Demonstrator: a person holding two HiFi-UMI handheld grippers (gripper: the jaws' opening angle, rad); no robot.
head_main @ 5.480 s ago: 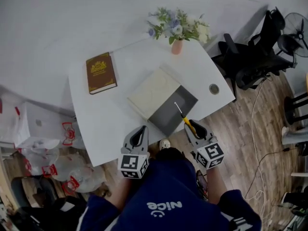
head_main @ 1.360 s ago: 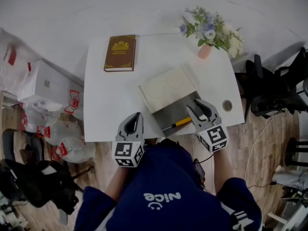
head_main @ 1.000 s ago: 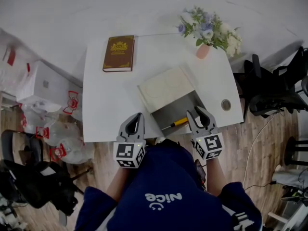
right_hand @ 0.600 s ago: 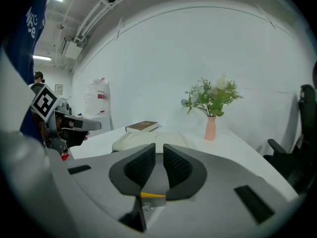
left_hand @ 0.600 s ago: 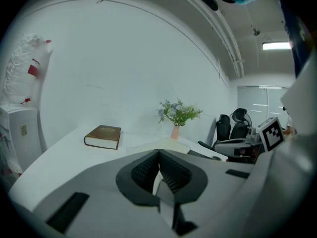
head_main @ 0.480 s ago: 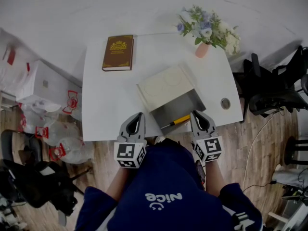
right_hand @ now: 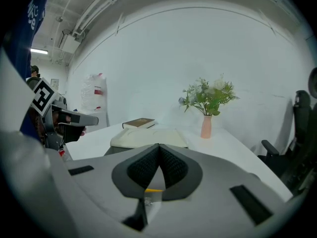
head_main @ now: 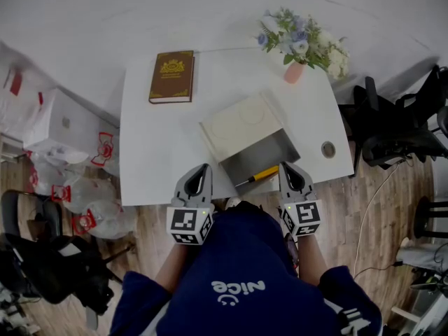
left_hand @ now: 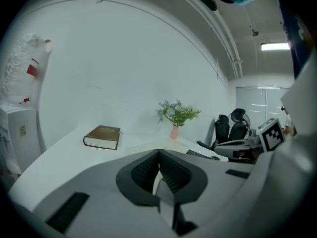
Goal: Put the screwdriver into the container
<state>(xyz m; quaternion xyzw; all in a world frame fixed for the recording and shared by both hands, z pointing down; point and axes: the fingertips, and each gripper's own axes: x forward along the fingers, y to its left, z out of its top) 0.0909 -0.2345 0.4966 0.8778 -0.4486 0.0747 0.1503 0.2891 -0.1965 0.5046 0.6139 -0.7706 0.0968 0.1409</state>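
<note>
The screwdriver [head_main: 257,176], with a yellow handle and a thin shaft, lies inside the grey open container [head_main: 252,154] near the table's front edge. The container's cream lid [head_main: 236,123] sits against its far side. My right gripper [head_main: 288,169] is at the container's near right corner, just right of the handle, shut with nothing between its pads. In the right gripper view a bit of the yellow handle [right_hand: 153,189] shows below the closed jaws of the gripper [right_hand: 158,147]. My left gripper [head_main: 201,171] hovers at the table edge left of the container, shut and empty, as the left gripper view [left_hand: 158,152] confirms.
On the white table [head_main: 157,142] a brown book [head_main: 171,75] lies at the far left and a pink vase of flowers [head_main: 295,71] stands at the far right. A round cable hole [head_main: 328,149] is near the right edge. Black chairs [head_main: 392,128] stand right; bags [head_main: 77,187] lie left.
The right gripper's jaws have closed and it has drawn back slightly toward the table's near edge. The screwdriver stays lying in the container. The left gripper has barely moved.
</note>
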